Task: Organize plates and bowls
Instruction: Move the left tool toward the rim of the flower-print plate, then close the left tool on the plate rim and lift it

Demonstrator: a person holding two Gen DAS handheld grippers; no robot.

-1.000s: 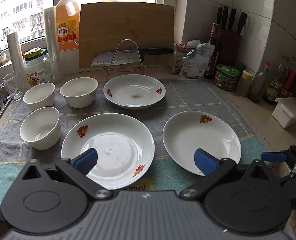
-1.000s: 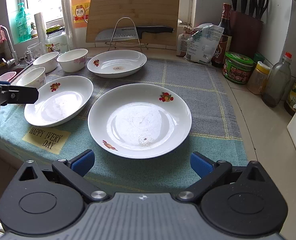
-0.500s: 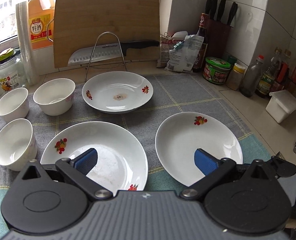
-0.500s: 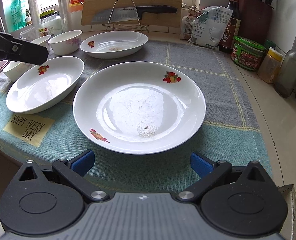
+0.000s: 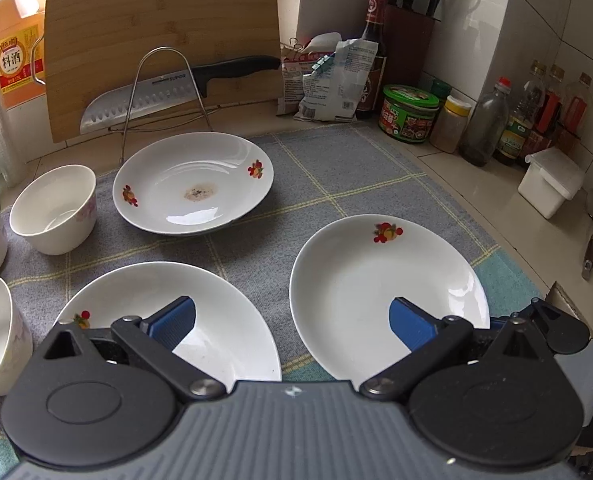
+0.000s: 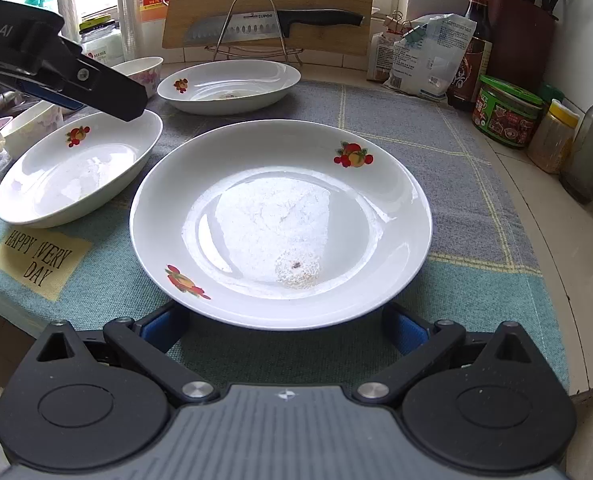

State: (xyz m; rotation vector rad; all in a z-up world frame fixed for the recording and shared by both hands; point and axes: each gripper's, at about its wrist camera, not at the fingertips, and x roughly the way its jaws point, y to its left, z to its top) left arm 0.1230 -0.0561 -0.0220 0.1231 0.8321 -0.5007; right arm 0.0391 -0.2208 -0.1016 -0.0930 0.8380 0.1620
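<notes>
Three plates [image 5: 192, 184] and three bowls [image 5: 54, 208] are spread on the desk's cloth [image 5: 336, 168]. The right hand-held gripper [image 6: 286, 330] is released around the nearest plate [image 6: 280, 216]; the left hand-held gripper [image 5: 292, 322] is held released above two plates.

The left gripper [image 5: 292, 322] is wide open, its two blue pads far apart. It hangs low over the near plate [image 6: 280, 220]'s left neighbour side, one pad above each of two plates. The right gripper [image 6: 284, 326] is wide open too. It sits low at the near edge of the near plate, with a blue pad (half hidden by the rim) on each side. From the right wrist view, the left gripper [image 6: 108, 92] reaches in from the left of that plate.
</notes>
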